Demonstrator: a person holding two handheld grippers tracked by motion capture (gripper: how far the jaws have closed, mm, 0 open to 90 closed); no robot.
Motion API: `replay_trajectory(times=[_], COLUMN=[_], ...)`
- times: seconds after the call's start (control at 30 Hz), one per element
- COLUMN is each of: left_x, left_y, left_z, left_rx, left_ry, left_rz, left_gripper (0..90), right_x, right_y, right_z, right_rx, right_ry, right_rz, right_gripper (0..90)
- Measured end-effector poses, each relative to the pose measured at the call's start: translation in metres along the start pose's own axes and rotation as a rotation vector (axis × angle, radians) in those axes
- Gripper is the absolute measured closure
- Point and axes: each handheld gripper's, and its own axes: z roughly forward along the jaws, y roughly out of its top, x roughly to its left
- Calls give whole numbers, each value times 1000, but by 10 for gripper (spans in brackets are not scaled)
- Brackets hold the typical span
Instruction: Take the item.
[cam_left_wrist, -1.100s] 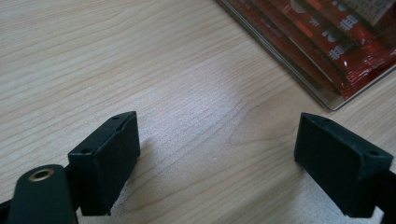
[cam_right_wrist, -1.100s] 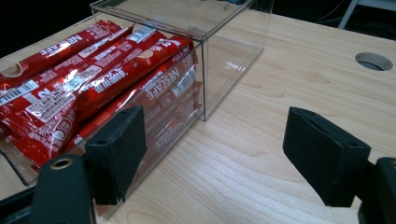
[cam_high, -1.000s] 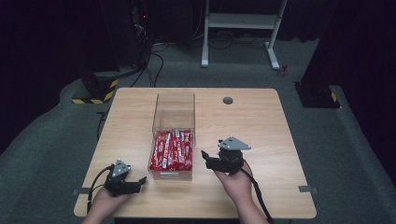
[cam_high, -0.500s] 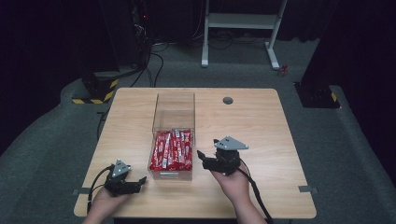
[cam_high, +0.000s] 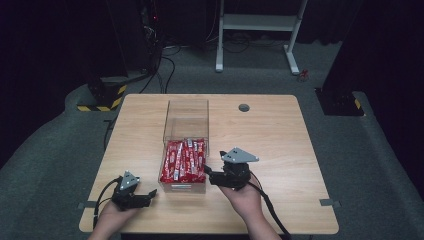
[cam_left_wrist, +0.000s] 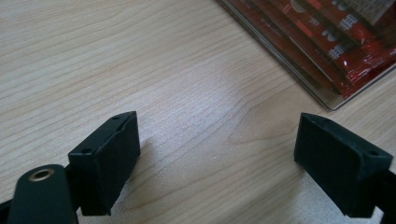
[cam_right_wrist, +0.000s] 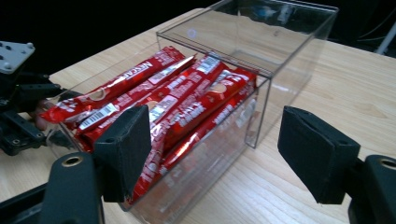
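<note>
Right gripper: jaws stand wide apart with nothing between them, held just beside the right wall of the clear box, near its front end. In the right gripper view one jaw overlaps the box's near corner and the other hangs over bare table; whether a pad touches the wall cannot be told.

Left gripper: jaws also wide apart and empty, low over the wood at the near-left part of the table, near the box's front-left corner but apart from it.

Red packets: long, flat, glossy red wrappers with white lettering, a barcode panel and crimped ends. They lie stacked lengthwise in the near half of the box, some tilted against each other, the top ones about level with the rim.

Box: transparent, rectangular, open-topped, long axis running near to far, standing left of table centre. A divider wall crosses it; the far half holds nothing.
</note>
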Motion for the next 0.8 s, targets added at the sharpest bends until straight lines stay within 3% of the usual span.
replay_trajectory(times=[0.53, 0.8], left_x=[-1, -1], left_y=[-5, -6], left_z=[-5, -7], left_rx=[0, -2], left_ry=[18, 18], left_rz=[-10, -18], left_gripper=[149, 151], right_x=[17, 20], right_y=[3, 0], right_z=[14, 21], right_rx=[-8, 5], right_ry=[45, 63], right_rz=[-40, -16], right_gripper=[357, 431])
